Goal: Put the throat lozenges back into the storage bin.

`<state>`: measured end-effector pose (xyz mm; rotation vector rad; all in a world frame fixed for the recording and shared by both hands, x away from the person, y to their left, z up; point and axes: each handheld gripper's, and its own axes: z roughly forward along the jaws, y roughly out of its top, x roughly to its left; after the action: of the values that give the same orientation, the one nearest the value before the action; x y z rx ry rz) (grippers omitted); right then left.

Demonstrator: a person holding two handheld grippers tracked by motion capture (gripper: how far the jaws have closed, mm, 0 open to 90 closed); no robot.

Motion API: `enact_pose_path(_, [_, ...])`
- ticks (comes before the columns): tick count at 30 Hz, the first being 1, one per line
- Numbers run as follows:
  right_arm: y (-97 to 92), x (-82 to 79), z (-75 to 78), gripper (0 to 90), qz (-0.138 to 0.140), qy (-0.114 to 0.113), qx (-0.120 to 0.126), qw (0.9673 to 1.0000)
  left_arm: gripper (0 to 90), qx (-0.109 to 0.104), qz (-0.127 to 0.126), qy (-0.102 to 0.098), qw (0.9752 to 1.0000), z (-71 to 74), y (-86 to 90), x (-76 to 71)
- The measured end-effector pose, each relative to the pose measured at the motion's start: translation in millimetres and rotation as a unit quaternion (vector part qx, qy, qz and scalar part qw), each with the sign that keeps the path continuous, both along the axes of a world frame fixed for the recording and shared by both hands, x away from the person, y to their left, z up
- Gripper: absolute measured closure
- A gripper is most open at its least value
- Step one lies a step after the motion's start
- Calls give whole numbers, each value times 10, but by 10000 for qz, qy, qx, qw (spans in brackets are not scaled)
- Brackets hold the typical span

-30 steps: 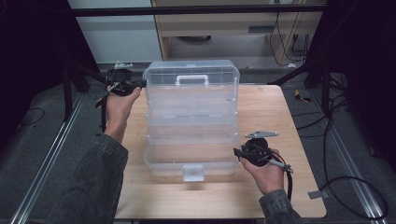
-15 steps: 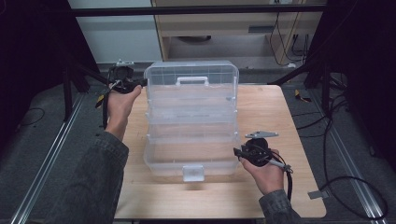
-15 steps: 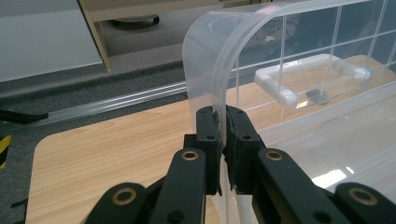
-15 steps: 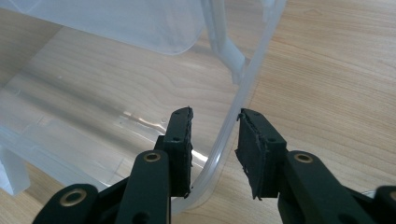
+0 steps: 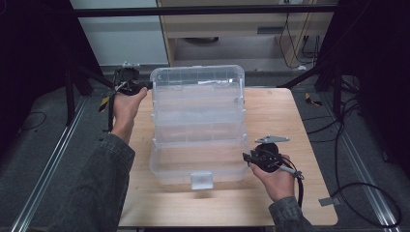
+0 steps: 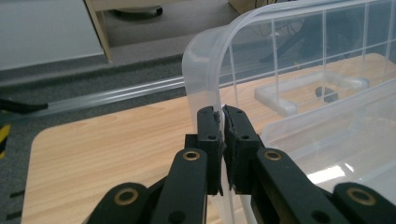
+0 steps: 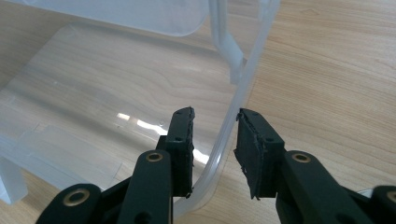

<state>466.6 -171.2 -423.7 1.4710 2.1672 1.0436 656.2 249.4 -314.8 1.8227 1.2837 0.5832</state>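
- In the high view, a clear plastic box (image 5: 196, 162) sat on the wooden bench (image 5: 275, 116) with its lid (image 5: 196, 89) raised at the far side; the left gripper (image 5: 140, 88) met the lid's left edge and the right gripper (image 5: 247, 158) met the box's right rim.
- The left gripper view showed what the high view could not: the fingers (image 6: 208, 128) were nearly closed and pinched the lid's thin rim (image 6: 205, 70) between them, just below its rounded corner.
- The right gripper view showed the fingers (image 7: 182, 135) partly open and astride the box's wall (image 7: 233, 116); the jaws had just been closing, with a gap visible on the outer side.
- Outside the right fingers lay bare bench; inside them lay the box's open floor.
- Left of the left fingers the bench ran bare to its rounded corner.
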Motion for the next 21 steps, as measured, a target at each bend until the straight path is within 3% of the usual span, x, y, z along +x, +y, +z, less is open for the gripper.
enact_pose_path(6, [-12,-4,-9,671,-2,0,14,10000,866,-214,66,187,9996,-107,40,118])
enact_pose_path(9, [-9,0,-13,667,13,-4,-9,10000,860,-154,76,237,9996,-146,40,161])
enact_pose_path(10, [15,4,-58,663,96,117,-107,9998,894,-141,186,139,9996,-172,47,174])
enact_pose_path(11, [23,1,-92,659,57,114,-7,9999,895,-45,226,93,9997,-170,44,169])
enact_pose_path(15, [0,10,-114,665,-28,70,226,9997,802,60,272,43,9996,-169,52,161])
enact_pose_path(18, [13,5,-87,676,33,79,33,10000,771,149,318,-87,9993,-132,106,82])
enact_pose_path(21, [13,1,-85,677,36,91,37,9999,707,222,270,-82,9994,-129,132,9])
